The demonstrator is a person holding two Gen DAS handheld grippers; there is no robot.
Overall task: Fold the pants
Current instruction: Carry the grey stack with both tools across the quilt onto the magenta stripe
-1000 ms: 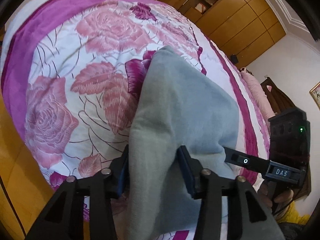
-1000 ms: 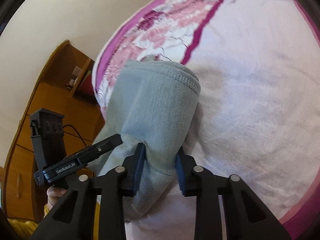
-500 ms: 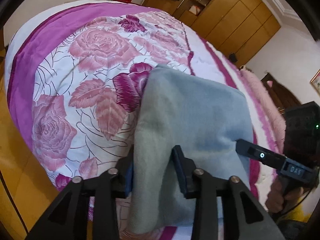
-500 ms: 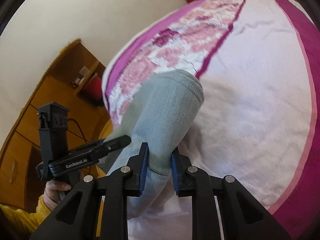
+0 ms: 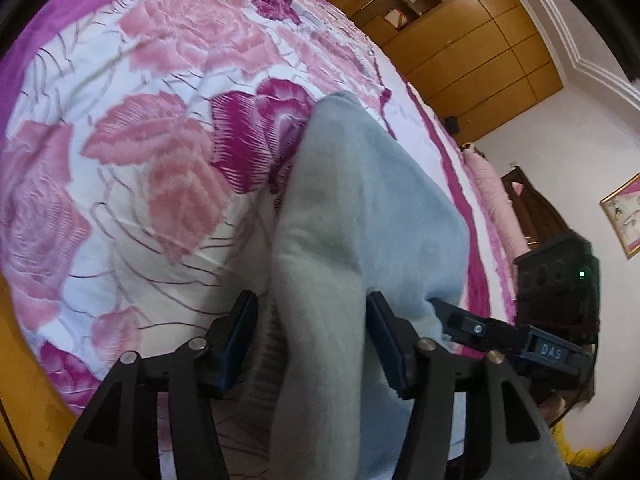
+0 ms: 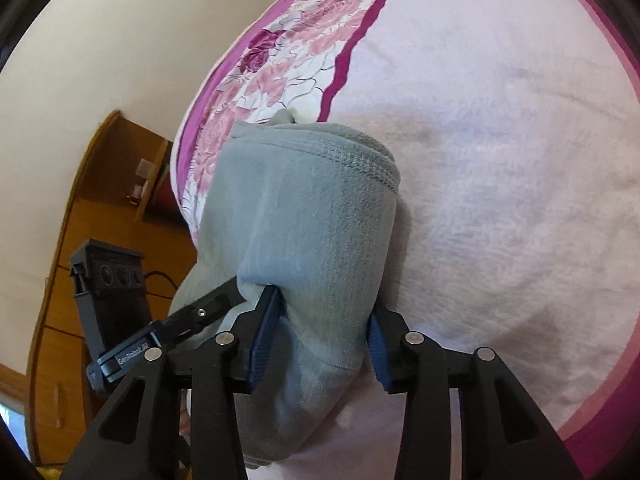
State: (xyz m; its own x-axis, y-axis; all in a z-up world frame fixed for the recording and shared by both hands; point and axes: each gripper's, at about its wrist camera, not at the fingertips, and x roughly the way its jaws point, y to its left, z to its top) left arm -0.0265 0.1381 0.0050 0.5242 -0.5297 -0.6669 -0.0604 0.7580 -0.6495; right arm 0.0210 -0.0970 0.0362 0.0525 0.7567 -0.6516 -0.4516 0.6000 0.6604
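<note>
Room: a bedroom with wooden wardrobes [image 5: 472, 52] along the wall and a framed picture [image 5: 622, 216] on the pale wall.
Surface: a bed [image 5: 120, 128] under a quilt of pink and magenta roses; the right wrist view shows its plain pale-pink part [image 6: 500, 160] with a magenta border.
Pants: grey fleece pants [image 5: 360, 220] draped on the bed, running away from both claws; a stitched hem [image 6: 352, 156] shows at the far end in the right wrist view.
Left claw: the left claw [image 5: 312, 340] straddles a bunched ridge of fabric. Its jaws stand apart, and a gap shows beside the left pad, so it does not look clamped.
Right claw: the right claw [image 6: 320, 344] also has its jaws wide apart with the cloth bulging between them, touching the pads loosely at most.
Handling: soft, light and limp, I judge. The fleece will sag and bunch instead of holding a crease, and the thick nap should give good friction, so slipping is a small risk.
Where to hold: near the edges, at two matching corners of the layer, pinching all plies together. A grip mid-panel would only gather a lump.
Risk: a loose ply dropping out and skewing the fold.
</note>
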